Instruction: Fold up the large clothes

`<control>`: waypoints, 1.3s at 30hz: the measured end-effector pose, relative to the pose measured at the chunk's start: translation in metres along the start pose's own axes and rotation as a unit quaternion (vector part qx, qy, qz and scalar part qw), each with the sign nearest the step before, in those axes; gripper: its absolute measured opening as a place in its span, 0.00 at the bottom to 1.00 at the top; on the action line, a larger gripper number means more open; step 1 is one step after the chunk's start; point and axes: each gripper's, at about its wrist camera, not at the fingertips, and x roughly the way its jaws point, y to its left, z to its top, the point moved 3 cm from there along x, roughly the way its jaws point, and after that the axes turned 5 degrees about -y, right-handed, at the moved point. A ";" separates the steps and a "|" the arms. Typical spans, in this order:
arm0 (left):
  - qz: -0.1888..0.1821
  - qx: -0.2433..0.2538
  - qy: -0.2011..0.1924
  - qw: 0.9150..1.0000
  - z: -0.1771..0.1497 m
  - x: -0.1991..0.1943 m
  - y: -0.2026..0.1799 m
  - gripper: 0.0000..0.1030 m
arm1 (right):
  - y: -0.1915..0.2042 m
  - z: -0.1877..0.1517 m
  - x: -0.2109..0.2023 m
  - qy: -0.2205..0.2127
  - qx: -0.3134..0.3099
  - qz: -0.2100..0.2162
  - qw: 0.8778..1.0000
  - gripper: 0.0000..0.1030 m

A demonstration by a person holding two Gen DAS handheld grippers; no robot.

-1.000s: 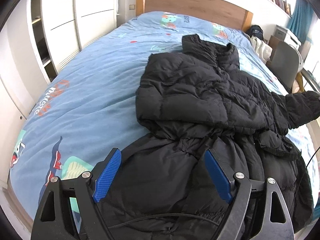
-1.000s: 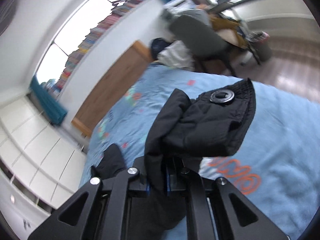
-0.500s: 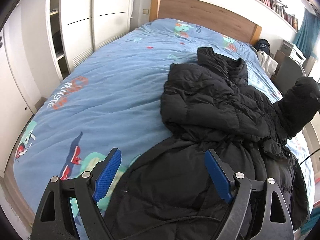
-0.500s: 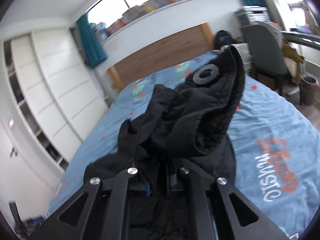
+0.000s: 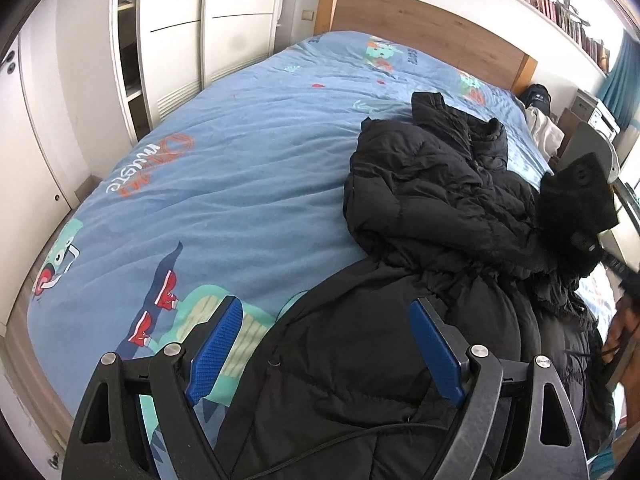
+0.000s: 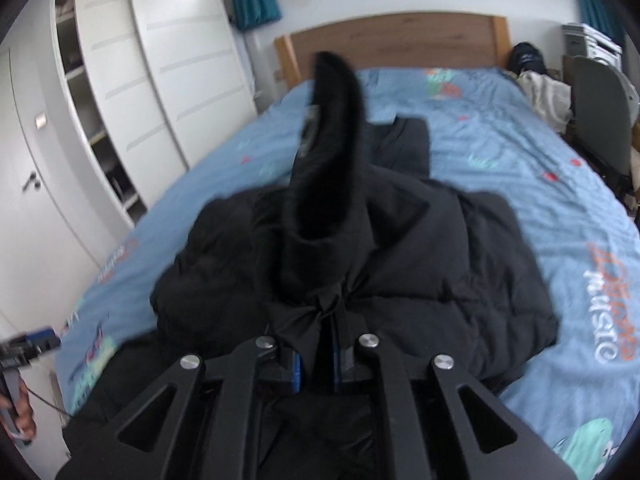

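Black puffy quilted jacket lies bunched on blue printed bed. Left hand-held gripper gapes over hem, holding nothing. Right hand-held gripper, clamped on sleeve cuff, has swung it from beside the jacket to above its middle.

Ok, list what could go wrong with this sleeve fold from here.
1. The right gripper pinches only a thin bit of the sleeve; the slick fabric may slip out mid-swing.
2. The left gripper is open above the black puffer coat, pinning nothing, so the coat's body could drag along.
3. The coat is already bunched, so the sleeve may land crooked on the lumps.
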 end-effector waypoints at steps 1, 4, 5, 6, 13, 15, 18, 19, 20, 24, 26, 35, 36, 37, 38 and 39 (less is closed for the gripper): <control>0.002 0.003 0.001 1.000 -0.001 0.001 -0.001 0.82 | -0.002 -0.006 0.006 0.008 -0.004 -0.001 1.000 0.10; 0.001 0.008 0.005 1.000 -0.002 0.003 -0.003 0.82 | 0.010 -0.029 0.022 0.035 -0.020 -0.007 0.999 0.10; -0.001 0.007 0.006 1.000 -0.003 0.004 -0.004 0.82 | 0.014 -0.036 0.026 0.042 -0.026 -0.010 0.999 0.10; -0.001 0.007 0.007 1.000 -0.004 0.005 -0.005 0.82 | 0.016 -0.041 0.028 0.045 -0.030 -0.012 0.998 0.10; -0.006 0.013 0.020 1.000 -0.009 0.010 -0.012 0.82 | 0.026 -0.053 0.033 0.052 -0.057 -0.031 0.997 0.14; -0.008 0.014 0.019 1.000 -0.010 0.009 -0.014 0.82 | 0.027 -0.055 0.032 0.054 -0.057 -0.034 0.996 0.14; -0.009 0.017 0.020 1.000 -0.010 0.008 -0.016 0.82 | 0.026 -0.053 0.030 0.053 -0.052 -0.039 0.996 0.14; -0.010 0.017 0.019 1.000 -0.010 0.007 -0.016 0.82 | 0.025 -0.052 0.029 0.053 -0.052 -0.040 0.996 0.14; -0.011 0.016 0.019 1.000 -0.009 0.006 -0.017 0.82 | 0.026 -0.053 0.028 0.053 -0.054 -0.042 0.996 0.14; -0.018 0.017 0.015 1.000 -0.007 0.001 -0.022 0.82 | 0.030 -0.053 0.022 0.055 -0.059 -0.037 0.996 0.30; -0.021 0.019 0.013 1.000 -0.008 -0.003 -0.026 0.82 | 0.035 -0.056 0.019 0.059 -0.062 -0.026 0.996 0.53; -0.039 0.043 0.009 0.998 -0.002 -0.009 -0.054 0.82 | 0.047 -0.060 -0.016 0.049 -0.056 0.000 0.997 0.55; -0.044 0.048 0.009 0.998 -0.001 -0.008 -0.062 0.82 | 0.043 -0.059 -0.023 0.046 -0.049 0.002 0.998 0.55; -0.048 0.055 0.009 0.997 0.001 -0.007 -0.069 0.82 | 0.041 -0.057 -0.027 0.044 -0.045 0.003 0.998 0.55; -0.054 0.062 0.009 0.997 0.004 -0.004 -0.079 0.82 | 0.035 -0.055 -0.033 0.040 -0.038 0.003 0.998 0.55; -0.059 0.068 0.009 0.996 0.006 -0.002 -0.088 0.82 | 0.026 -0.051 -0.040 0.034 -0.028 -0.002 0.999 0.55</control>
